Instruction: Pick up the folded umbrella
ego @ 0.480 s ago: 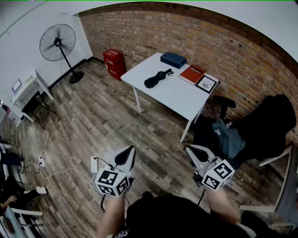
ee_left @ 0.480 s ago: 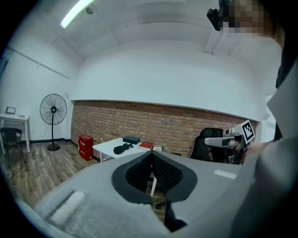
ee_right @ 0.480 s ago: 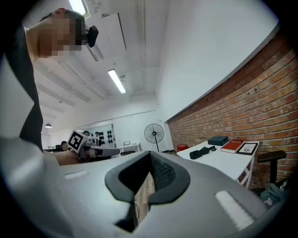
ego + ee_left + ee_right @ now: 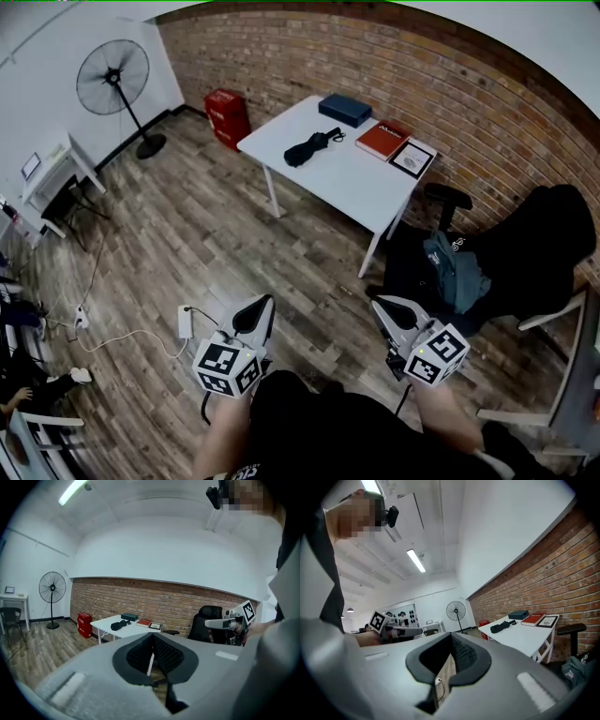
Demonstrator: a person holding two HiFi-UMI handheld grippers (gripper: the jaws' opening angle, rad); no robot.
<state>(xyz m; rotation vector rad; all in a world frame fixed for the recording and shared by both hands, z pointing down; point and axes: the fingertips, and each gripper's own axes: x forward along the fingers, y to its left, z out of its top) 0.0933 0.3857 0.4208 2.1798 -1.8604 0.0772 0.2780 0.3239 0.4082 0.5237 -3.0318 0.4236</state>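
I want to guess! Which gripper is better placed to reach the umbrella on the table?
Probably left. The umbrella lies on the table's left part, more in line with the left gripper; the chair stands ahead of the right gripper. Both are far off.

umbrella [image 4: 309,147] 1 | table [image 4: 349,185] 1 | fan [image 4: 112,78] 1 | grippers [image 4: 263,301] [image 4: 379,303] 2

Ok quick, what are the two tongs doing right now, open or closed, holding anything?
Left tongs: closed, holding nothing.
Right tongs: closed, holding nothing.

Grey, black-padded left claw [image 4: 265,301], right claw [image 4: 377,302]; checkered marker cubes [image 4: 228,366].
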